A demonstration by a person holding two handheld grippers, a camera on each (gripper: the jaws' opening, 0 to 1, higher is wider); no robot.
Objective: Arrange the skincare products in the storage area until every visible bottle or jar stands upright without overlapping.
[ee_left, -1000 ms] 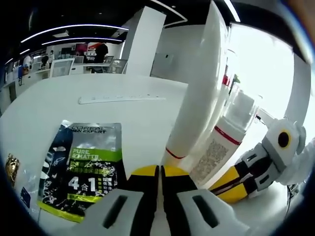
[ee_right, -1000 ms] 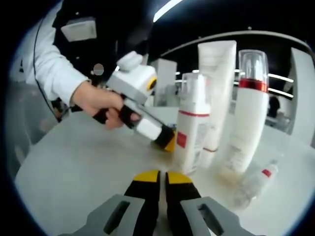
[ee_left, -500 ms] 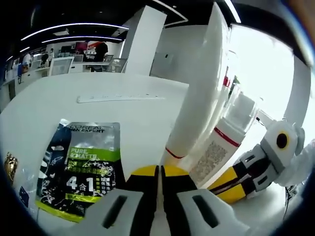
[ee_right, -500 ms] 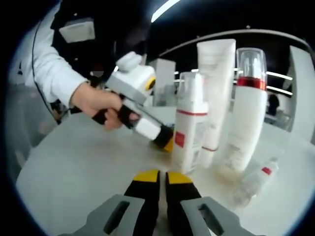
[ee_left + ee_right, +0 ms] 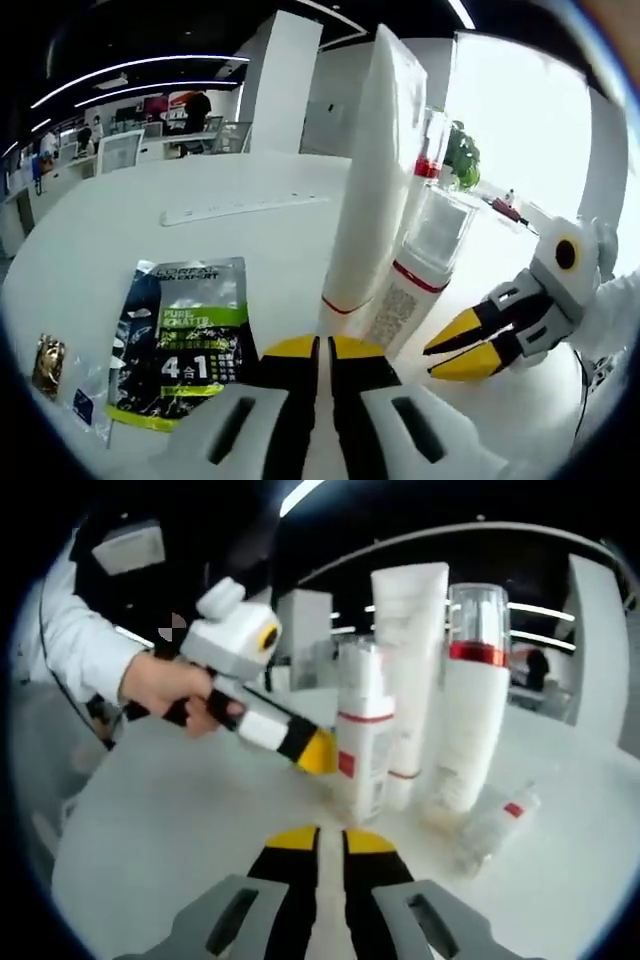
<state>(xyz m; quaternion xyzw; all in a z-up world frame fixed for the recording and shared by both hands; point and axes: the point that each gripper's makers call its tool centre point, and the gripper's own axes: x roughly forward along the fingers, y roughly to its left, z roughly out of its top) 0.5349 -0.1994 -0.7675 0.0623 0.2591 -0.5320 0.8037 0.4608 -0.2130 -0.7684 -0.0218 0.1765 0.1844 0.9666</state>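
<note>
In the left gripper view, the left gripper (image 5: 320,350) is seen with its yellow-tipped black jaws pressed together on nothing, low over the white round table (image 5: 120,215). Just beyond the tips a tall white tube with a red band near its base (image 5: 368,170) is stood upright, with a white pump bottle with a red ring and clear cap (image 5: 415,275) touching or just beside it. A dark sachet with a green label (image 5: 180,340) is laid flat to the left of the jaws.

In the right gripper view, the right gripper (image 5: 320,842) is held slightly parted and empty. The left gripper is gripped by a hand (image 5: 165,685) in a white sleeve and angled down toward the bottles. A taller white bottle with a red collar and clear cap (image 5: 468,710) is stood upright, and a small clear bottle (image 5: 495,825) is lying on its side beside it.
</note>
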